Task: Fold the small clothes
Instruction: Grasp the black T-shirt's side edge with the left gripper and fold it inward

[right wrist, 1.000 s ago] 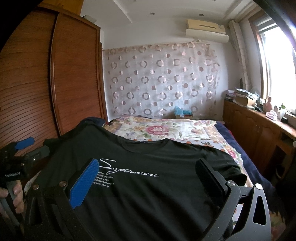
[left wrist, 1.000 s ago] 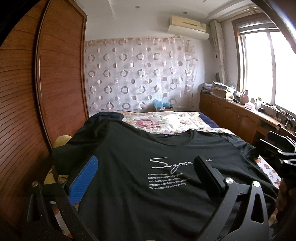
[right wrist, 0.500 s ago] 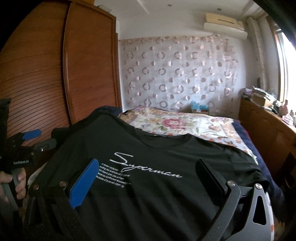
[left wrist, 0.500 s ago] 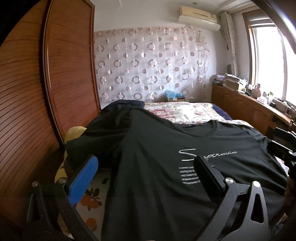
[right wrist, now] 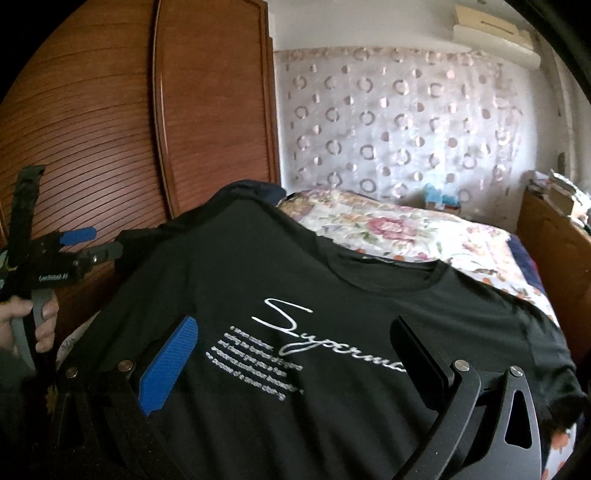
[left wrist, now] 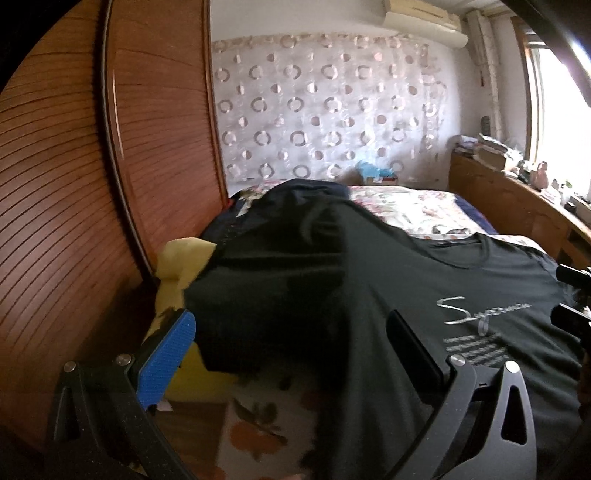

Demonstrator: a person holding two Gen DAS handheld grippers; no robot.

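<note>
A black T-shirt [right wrist: 332,295] is lying spread face up on a bed [right wrist: 424,236] covered with a floral quilt, its round neckline toward the far end. White script across the chest [right wrist: 332,339] is reading "Superm" before the right hand-held gripper's dark finger cuts it off; below it are running several lines of small white print, too fine to read. In the left wrist view the same shirt [left wrist: 369,277] is showing the script word and the striped block of print [left wrist: 476,347] blurred beyond reading, and its left sleeve is hanging over the near edge of the bed.

The right hand-held gripper [right wrist: 291,365] is hovering over the shirt's lower chest with its fingers spread wide, gripping nothing. The left hand-held gripper [left wrist: 291,350] is likewise gaping wide and empty, poised over the shirt's sleeve side. In the right wrist view that left tool is appearing at the left edge [right wrist: 85,247], a hand [right wrist: 26,325] wrapping its grey handle; a small white label on its body is too blurred to read.

A yellow cloth [left wrist: 184,258] is peeking out from beneath the shirt. A wooden slatted wardrobe [left wrist: 74,184] is standing along the left, a circle-patterned curtain [left wrist: 325,107] is hanging behind the bed, and an air conditioner [left wrist: 421,14] is sitting high on the wall.
</note>
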